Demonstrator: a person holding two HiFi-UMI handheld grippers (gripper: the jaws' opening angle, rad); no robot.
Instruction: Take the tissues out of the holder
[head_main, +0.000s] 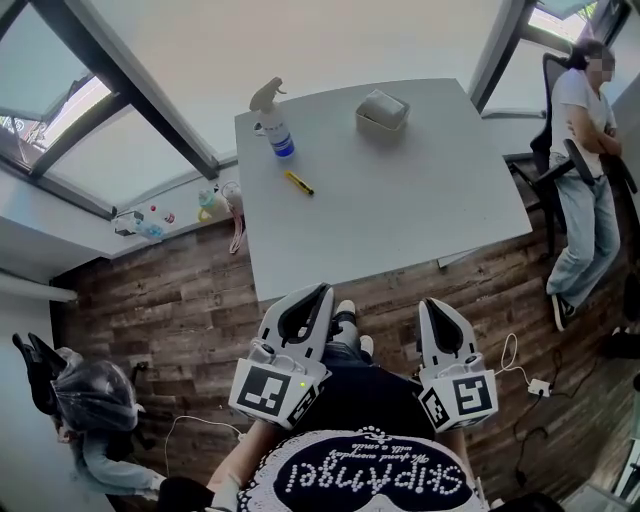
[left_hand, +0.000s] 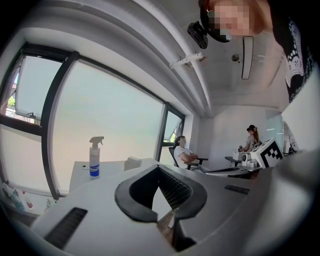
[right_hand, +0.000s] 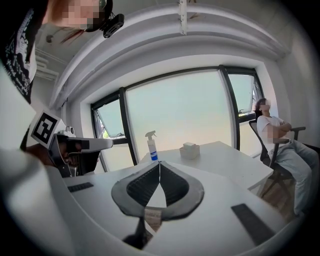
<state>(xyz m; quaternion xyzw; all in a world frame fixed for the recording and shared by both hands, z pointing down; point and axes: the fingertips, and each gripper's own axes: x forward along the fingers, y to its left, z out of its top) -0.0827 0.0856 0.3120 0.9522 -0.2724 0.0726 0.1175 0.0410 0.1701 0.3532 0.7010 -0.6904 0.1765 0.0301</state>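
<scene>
Since nothing on the bench (head_main: 400, 210) is touched yet, the layout matters most. At the bench's far-left corner a spray bottle (head_main: 276, 128) stands upright, and just in front of it lies a small yellow tool (head_main: 298, 183); neither belongs to the job. Next comes the left hand-held gripper (head_main: 322, 292), over the wooden floor (head_main: 180, 310) and short of the bench's near edge. Its own view shows the two jaws tip to tip with nothing between them. Farther right, near the far edge of the bench and well apart from both grippers, sits the tissue holder (head_main: 382, 116), a pale squat box. The tissues (head_main: 381, 100) show at its top, too small to make out in detail. The right hand-held gripper (head_main: 431, 305) is likewise closed on nothing, its jaws meeting at the tips, and it points roughly toward the holder. A seated person (head_main: 578, 120) is at the far right, beside the bench's right edge.

The step in hand, as I judge it, is the reach. To do it well, the chosen gripper should open its jaws before it arrives, come at the holder from above and pinch only the topmost tissue at the opening. The holder looks light, so a straight upward pull may lift it too — the other gripper would best press on the rim or steady a side wall while the tissue comes out. A path over the right half of the bench keeps away from the bottle, which could tip if brushed.
</scene>
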